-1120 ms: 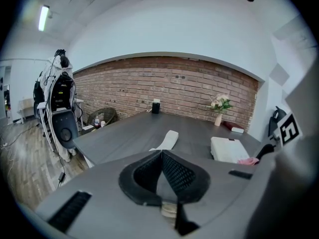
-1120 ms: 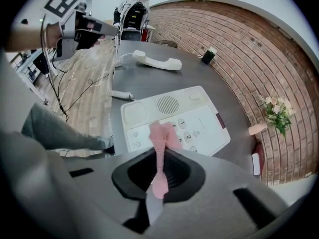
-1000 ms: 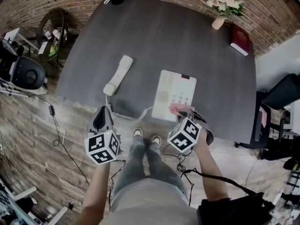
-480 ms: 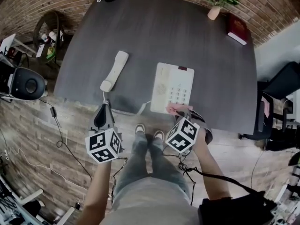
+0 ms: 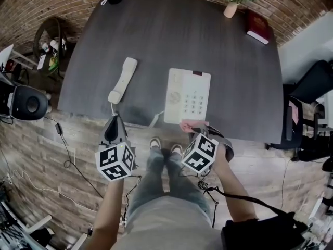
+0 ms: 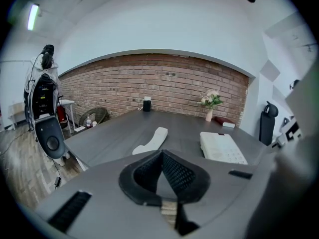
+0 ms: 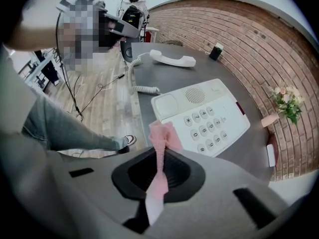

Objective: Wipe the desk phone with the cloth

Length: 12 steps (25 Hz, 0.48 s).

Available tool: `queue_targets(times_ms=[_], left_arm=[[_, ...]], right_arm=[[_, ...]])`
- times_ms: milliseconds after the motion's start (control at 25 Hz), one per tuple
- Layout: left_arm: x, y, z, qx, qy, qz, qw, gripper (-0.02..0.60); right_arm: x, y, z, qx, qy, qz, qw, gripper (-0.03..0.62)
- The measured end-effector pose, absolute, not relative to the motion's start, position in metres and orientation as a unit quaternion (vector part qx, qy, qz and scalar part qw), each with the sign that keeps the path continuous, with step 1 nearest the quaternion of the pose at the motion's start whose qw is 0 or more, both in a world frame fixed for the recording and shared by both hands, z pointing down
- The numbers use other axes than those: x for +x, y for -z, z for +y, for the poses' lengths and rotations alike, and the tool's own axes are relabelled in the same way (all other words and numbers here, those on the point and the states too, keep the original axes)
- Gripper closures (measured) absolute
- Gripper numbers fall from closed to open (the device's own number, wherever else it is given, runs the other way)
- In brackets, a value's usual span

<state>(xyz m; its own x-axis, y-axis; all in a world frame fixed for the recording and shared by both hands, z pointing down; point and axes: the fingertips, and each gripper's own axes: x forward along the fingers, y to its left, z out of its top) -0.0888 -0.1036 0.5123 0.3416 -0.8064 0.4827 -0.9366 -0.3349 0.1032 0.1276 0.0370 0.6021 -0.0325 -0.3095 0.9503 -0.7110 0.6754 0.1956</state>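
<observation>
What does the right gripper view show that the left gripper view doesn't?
Only the right gripper view: a pink cloth pinched in the fingers of the right gripper, held at the near edge of the desk phone, plus the coiled cord and the person's shoe.
Only the left gripper view: the left gripper, fingers closed on nothing, and a black speaker at far left.
Both: the phone, its handset lying off the cradle, the flower vase and the brick wall.
</observation>
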Motion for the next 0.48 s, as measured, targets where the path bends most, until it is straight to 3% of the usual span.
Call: queue_targets(times_ms=[280,480], left_arm=[[-0.073,-0.507,-0.111,0.806,-0.165,-0.537,0.185,0.577],[-0.064,-0.491,-0.121,0.812,-0.148,-0.534,0.181,0.577]], right_arm=[[0.118,-0.590,0.047,0.340,-0.188,-0.711,0.586,0.577],[0.115,-0.554,0.036,0.356,-0.205,-0.738,0.535,0.577]])
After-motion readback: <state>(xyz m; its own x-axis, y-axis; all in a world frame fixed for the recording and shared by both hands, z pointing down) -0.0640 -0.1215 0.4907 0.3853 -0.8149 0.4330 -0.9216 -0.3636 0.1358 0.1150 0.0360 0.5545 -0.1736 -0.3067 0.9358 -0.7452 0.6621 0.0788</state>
